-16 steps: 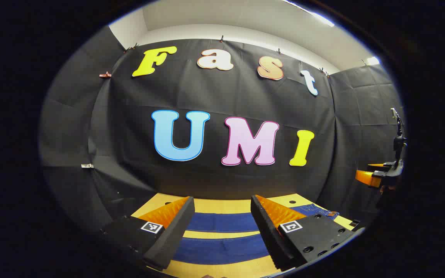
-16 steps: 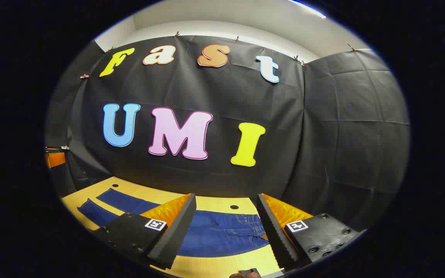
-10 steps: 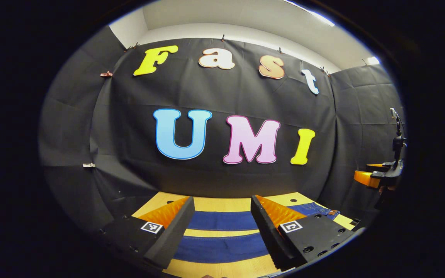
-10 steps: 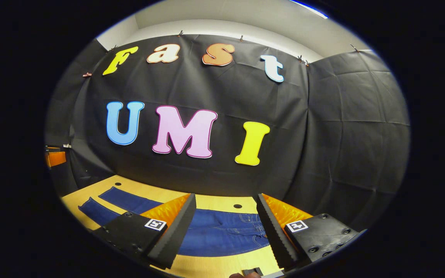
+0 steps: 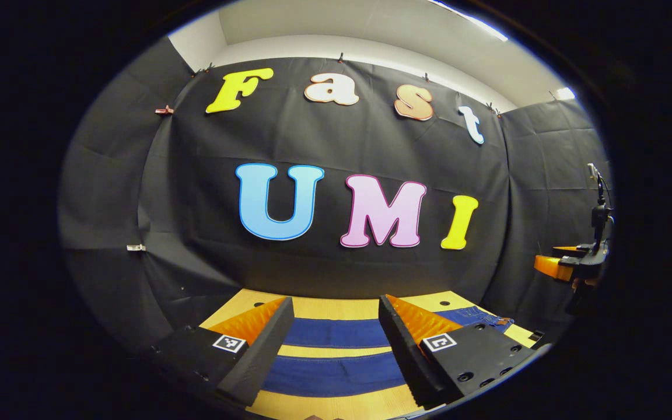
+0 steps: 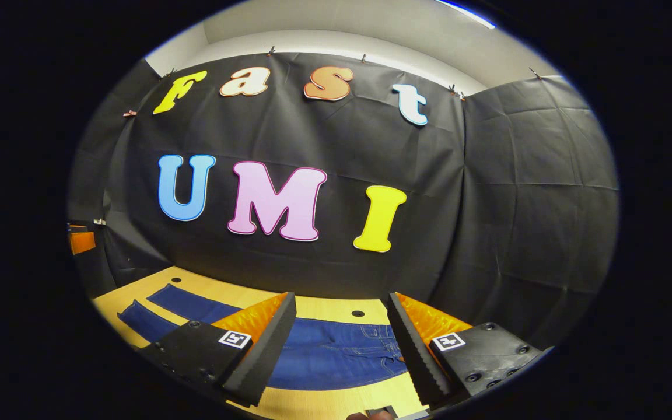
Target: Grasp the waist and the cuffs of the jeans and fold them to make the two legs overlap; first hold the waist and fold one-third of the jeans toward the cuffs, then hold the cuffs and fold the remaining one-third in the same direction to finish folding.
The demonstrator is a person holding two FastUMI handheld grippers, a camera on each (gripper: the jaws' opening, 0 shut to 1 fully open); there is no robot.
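Dark blue jeans (image 5: 336, 356) lie flat on a wooden table (image 5: 336, 309), the two legs spread apart as parallel strips. In the left gripper view my left gripper (image 5: 336, 312) hovers open above the legs, with nothing between its fingers. The waist end (image 5: 479, 318) shows at the right. In the right gripper view the jeans (image 6: 336, 361) show their seat and waist part under my right gripper (image 6: 342, 306), which is open and holds nothing. The legs (image 6: 178, 306) run off to the left. The right gripper (image 5: 569, 265) also shows far right in the left gripper view.
The black cloth wall closes the table at the back and on both sides. Small dark holes (image 6: 358, 313) dot the table top near its far edge. An orange part of the other gripper (image 6: 82, 240) sits at the left edge of the right gripper view.
Both views have shifted only slightly; the grippers stay open above the jeans and the jeans have not moved.
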